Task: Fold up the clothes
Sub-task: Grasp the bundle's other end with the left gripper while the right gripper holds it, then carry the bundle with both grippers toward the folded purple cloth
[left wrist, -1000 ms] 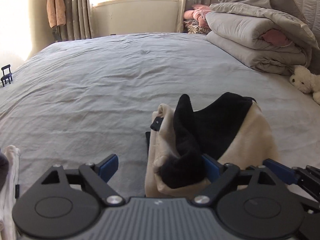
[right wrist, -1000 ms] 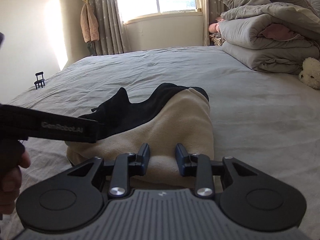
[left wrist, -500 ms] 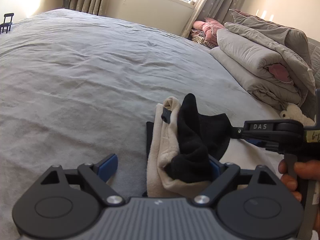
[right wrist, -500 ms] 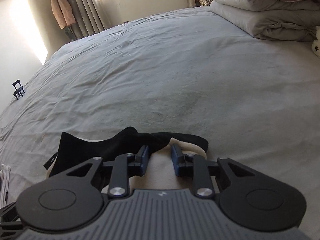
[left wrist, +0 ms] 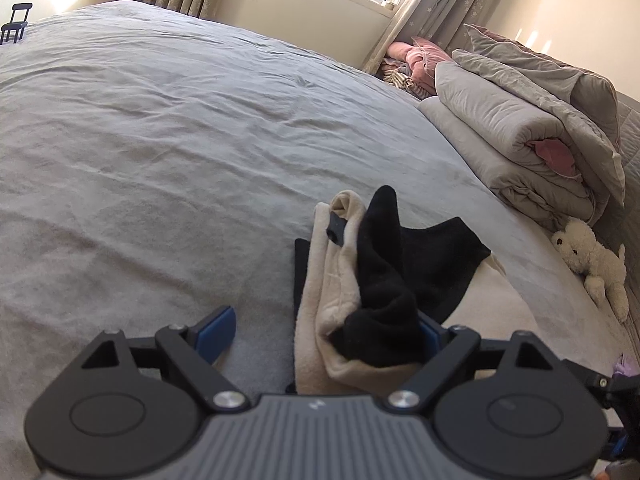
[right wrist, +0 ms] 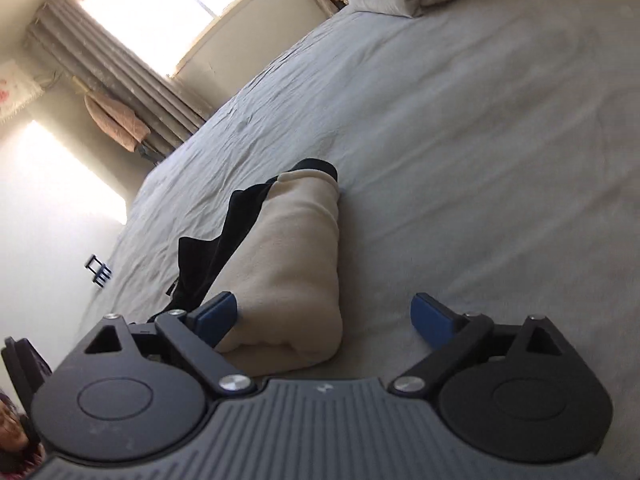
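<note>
A beige and black garment [left wrist: 360, 280] lies folded in a bundle on the grey bed [left wrist: 160, 160]. My left gripper [left wrist: 324, 334] stands wide open around its near end. The bunched black part rests against the right finger and hides that pad, while the left pad [left wrist: 216, 334] is apart from the cloth. In the right wrist view the same garment [right wrist: 296, 272] shows as a beige roll with black cloth along its left side. My right gripper [right wrist: 324, 318] is rolled to one side, its jaws opening. The roll's near end lies between them beside the left pad [right wrist: 218, 316].
Folded grey duvets [left wrist: 520, 132] are stacked at the bed's far right, with a white plush toy [left wrist: 592, 260] lying below them. Pink clothes [left wrist: 416, 60] are piled by the curtained window. A small black chair-shaped object [left wrist: 16, 22] stands at the far left edge.
The right gripper went from nearly shut on the beige fold to wide open, rolled sideways and drew back, leaving the left wrist view. The left gripper kept still and open.
</note>
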Demonstrator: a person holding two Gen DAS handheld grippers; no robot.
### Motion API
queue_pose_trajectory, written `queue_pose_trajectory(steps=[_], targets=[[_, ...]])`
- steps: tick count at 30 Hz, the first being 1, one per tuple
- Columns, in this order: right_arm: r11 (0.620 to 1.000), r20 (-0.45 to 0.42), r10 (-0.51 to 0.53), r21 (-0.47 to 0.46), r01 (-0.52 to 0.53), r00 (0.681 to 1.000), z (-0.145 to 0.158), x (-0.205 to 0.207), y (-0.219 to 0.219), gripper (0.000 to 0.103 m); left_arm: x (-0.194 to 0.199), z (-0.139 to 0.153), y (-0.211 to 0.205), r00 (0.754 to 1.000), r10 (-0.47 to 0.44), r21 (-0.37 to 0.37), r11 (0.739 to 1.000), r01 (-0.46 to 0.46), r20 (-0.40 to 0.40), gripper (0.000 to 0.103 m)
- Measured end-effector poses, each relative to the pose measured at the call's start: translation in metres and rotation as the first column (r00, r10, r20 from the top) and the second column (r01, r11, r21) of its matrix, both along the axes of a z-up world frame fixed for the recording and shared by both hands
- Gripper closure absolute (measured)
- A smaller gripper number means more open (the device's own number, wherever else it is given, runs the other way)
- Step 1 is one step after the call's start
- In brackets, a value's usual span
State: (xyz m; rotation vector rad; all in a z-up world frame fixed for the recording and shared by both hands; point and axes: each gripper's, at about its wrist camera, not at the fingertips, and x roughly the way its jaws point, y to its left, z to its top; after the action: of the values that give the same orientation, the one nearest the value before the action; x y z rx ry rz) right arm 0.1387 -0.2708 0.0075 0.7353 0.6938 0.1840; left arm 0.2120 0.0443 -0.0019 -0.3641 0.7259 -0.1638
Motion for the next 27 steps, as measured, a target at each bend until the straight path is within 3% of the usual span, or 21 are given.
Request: queue_pose_trajectory(steps=[3, 7, 10, 11, 15, 19, 22, 27], targets=[[0.998, 0.013, -0.003, 0.057, 0.002, 1.000, -0.002, 0.005, 0.009, 0.008, 0.000, 0.000, 0.002, 1.000, -0.003, -0.016, 1.000, 0.003, -0.005, 0.013], [1.000, 0.006, -0.004, -0.031, 0.005, 1.000, -0.001, 0.016, 0.047, 0.032, 0.000, 0.001, 0.012, 1.000, -0.008, -0.069, 0.998, 0.007, -0.024, 0.013], [0.999, 0.012, -0.026, -0.022, 0.027, 1.000, 0.014, 0.007, 0.041, 0.056, -0.006, 0.005, 0.017, 0.999, -0.016, -0.121, 0.993, 0.010, -0.051, 0.013], [1.000, 0.024, -0.016, -0.025, 0.017, 1.000, 0.022, 0.002, 0.038, 0.058, -0.010, 0.008, 0.017, 0.998, -0.023, -0.141, 0.990, 0.014, -0.062, 0.013], [0.992, 0.038, 0.006, -0.125, -0.001, 0.999, 0.056, -0.030, 0.033, 0.058, -0.037, 0.022, 0.007, 0.992, -0.083, -0.183, 0.981, 0.065, -0.091, 0.013], [0.988, -0.023, 0.002, -0.152, -0.006, 1.000, 0.067, -0.067, 0.010, 0.058, -0.079, 0.038, -0.010, 0.982, -0.158, -0.189, 0.972, 0.136, -0.105, 0.013], [0.979, -0.066, -0.010, -0.203, -0.003, 0.998, 0.057, -0.087, -0.004, 0.058, -0.109, 0.045, -0.023, 0.980, -0.170, -0.188, 0.971, 0.149, -0.103, 0.014], [0.988, -0.077, -0.033, -0.153, 0.021, 0.996, 0.025, -0.093, -0.012, 0.056, -0.113, 0.038, -0.038, 0.979, -0.181, -0.178, 0.970, 0.163, -0.090, 0.012]])
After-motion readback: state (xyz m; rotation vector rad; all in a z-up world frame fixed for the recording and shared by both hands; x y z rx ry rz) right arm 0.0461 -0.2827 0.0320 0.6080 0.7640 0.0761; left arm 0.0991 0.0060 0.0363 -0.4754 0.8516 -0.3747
